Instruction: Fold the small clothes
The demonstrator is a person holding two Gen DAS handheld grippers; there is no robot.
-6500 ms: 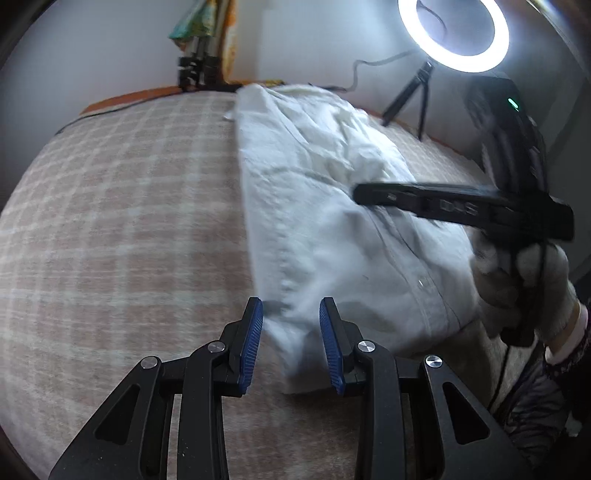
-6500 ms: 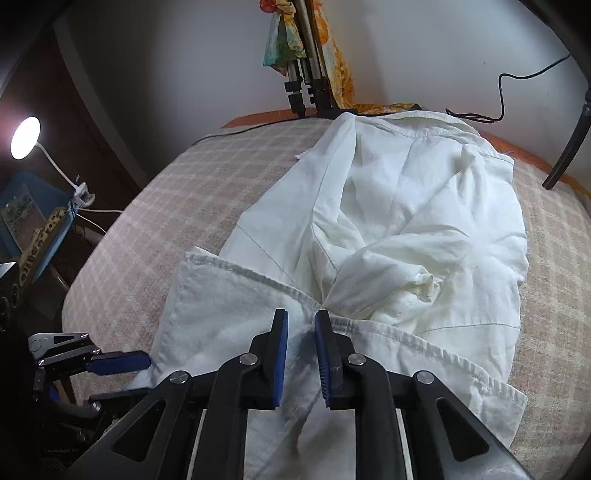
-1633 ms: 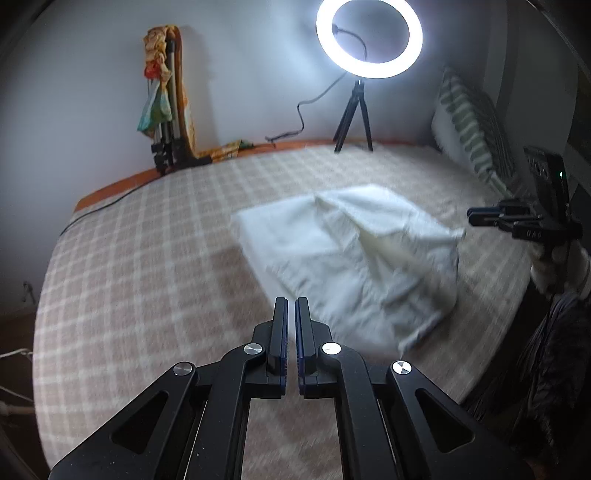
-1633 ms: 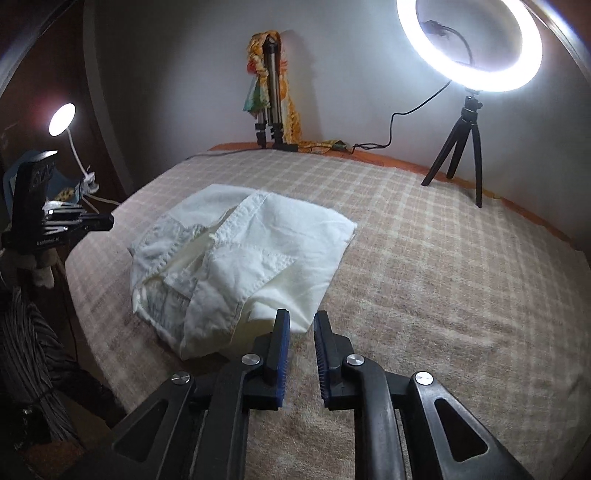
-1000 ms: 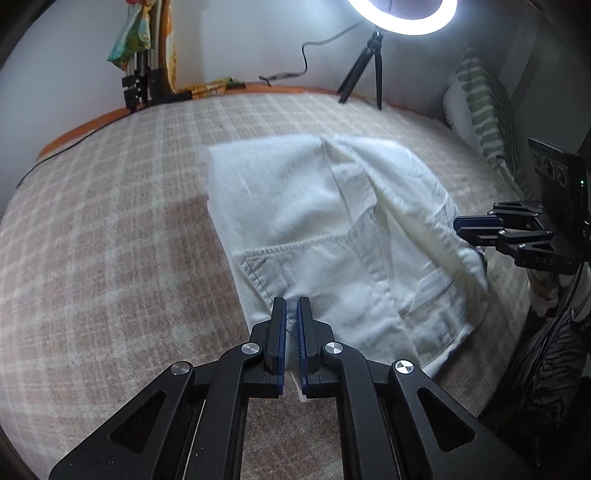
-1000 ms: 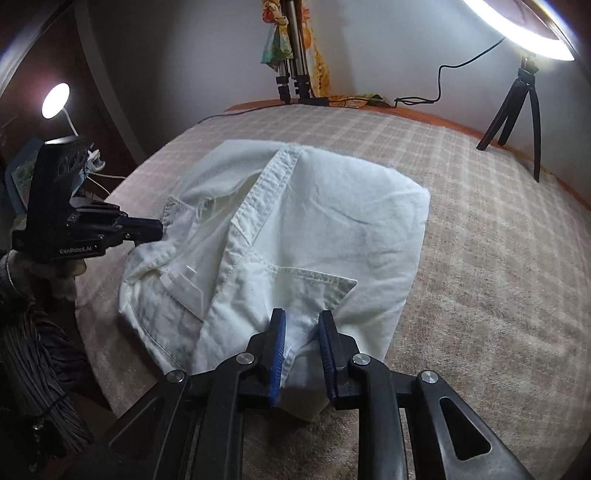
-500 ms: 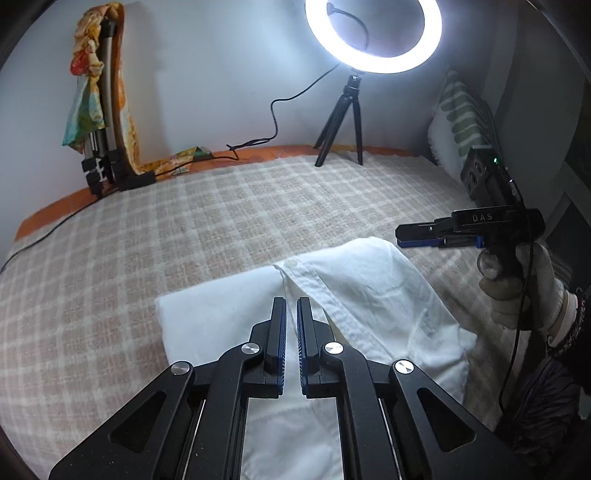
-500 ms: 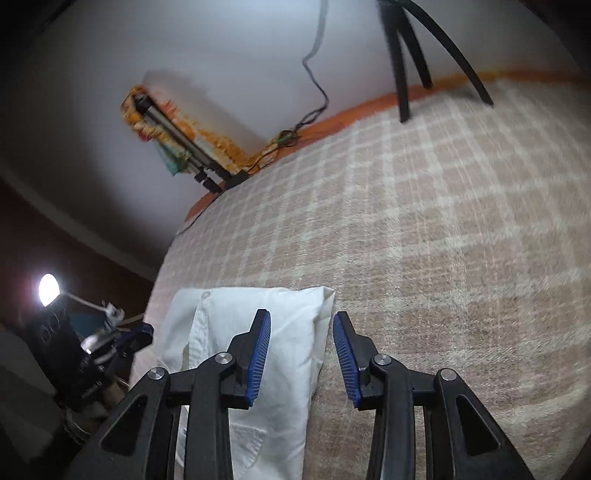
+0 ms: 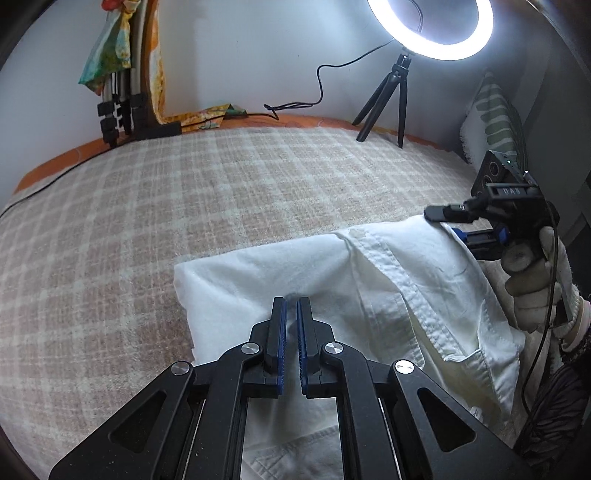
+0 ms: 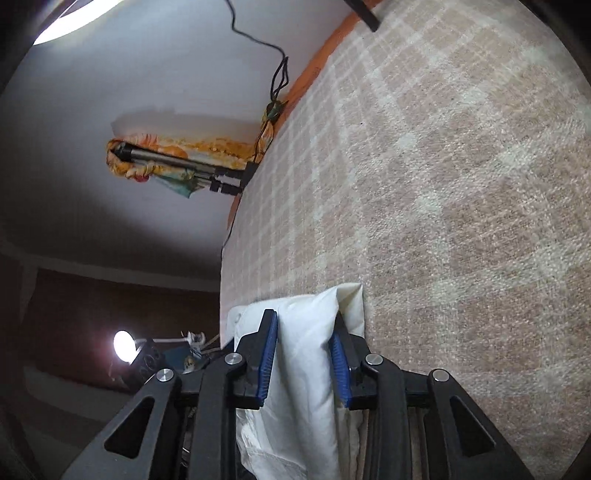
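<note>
Left gripper (image 9: 291,308) jaws together, lower centre over white shirt (image 9: 369,288); right gripper (image 10: 303,332) jaws, just closing, straddled its folded edge.

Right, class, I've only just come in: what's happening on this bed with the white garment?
A person with a two-finger tool in each hand is folding a white shirt on a checked blanket. The left tool is shut and rests on the folded cloth. The right tool has turned on its side, straddling the shirt's folded corner; its jaws have just been closing, with cloth between them. A ring light stands behind.
</note>
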